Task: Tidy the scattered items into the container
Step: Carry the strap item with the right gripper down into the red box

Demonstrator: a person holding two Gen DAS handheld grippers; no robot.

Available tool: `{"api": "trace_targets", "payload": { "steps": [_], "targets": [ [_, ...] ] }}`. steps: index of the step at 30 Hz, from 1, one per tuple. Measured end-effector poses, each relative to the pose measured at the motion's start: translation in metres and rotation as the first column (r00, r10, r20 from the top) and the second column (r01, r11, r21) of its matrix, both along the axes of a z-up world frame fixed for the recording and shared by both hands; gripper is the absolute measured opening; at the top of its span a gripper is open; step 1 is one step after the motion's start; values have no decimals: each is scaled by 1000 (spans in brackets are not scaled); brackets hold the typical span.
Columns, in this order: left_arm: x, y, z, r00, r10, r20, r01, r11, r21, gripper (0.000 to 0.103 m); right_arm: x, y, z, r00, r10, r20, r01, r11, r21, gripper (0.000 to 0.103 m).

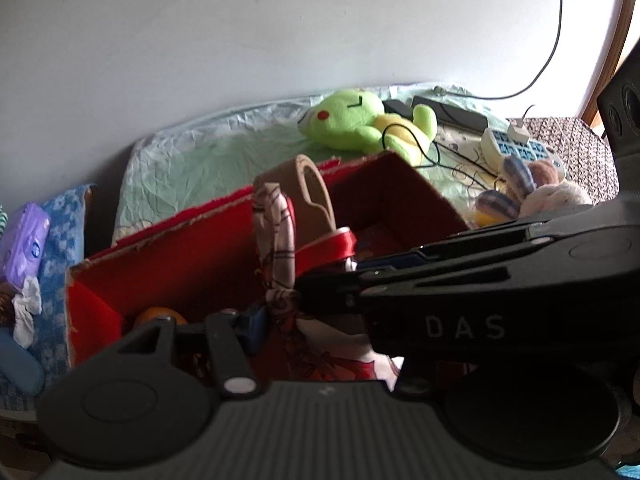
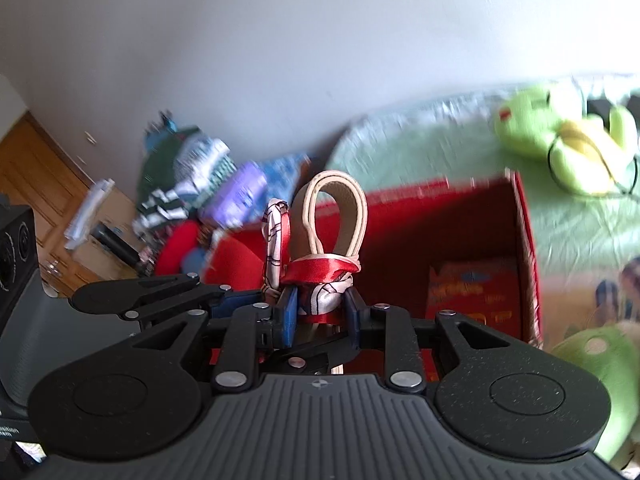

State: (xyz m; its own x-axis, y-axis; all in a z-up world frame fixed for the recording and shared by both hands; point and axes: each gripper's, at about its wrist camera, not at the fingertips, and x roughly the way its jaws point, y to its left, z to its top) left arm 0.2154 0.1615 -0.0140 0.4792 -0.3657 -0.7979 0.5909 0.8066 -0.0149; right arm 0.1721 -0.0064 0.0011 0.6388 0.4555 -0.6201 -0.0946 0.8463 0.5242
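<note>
Both of your grippers grasp the same bundle. Your right gripper is clenched on the red and white scarf tied around the beige strap loop. Your left gripper grasps the scarf on its left side. You hold the bundle over the near edge of the red box. One green plush toy lies far behind the box on the green sheet.

You're in a home bedroom: a bed with green sheet, plush frog (clothes piled nearby).
</note>
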Motion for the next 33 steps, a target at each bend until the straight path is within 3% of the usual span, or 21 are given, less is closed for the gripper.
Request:
{"api": "trace_targets", "payload": {
  "steps": [6, 11, 15, 23, 28, 33],
  "targets": [
    [21, -2, -29, 995, -33, -94, 40, 996, 78, 50, 26, 10, -25, 985, 33, -171, -37, 999, -18, 28],
    [33, 0, -42, 983, -32, -179, 47, 996, 78, 50, 40, 17, -38, 961, 38, -274, -56, 997, -57, 27],
    [32, -5, -43, 978, -65, -197, 81, 994, 78, 50, 47, 21, -54, 936, 32, -351, -66, 994, -86, 26],
    [39, 6, -55, 967, -35, -251, 51, 997, 60, 53, 49, 21, -61, 914, 62, -401, -98, 993, -70, 26],
    [43, 9, -56, 961, -16, -276, 31, 998, 50, 54, 44, 9, -65, 911, 39, -411, -54, 998, -26, 26],
    [52, 15, -61, 939, 10, -344, -2, 1000, 23, 55, 41, 5, -66, 910, 54, -410, -60, 998, -2, 26]
  ]
}}
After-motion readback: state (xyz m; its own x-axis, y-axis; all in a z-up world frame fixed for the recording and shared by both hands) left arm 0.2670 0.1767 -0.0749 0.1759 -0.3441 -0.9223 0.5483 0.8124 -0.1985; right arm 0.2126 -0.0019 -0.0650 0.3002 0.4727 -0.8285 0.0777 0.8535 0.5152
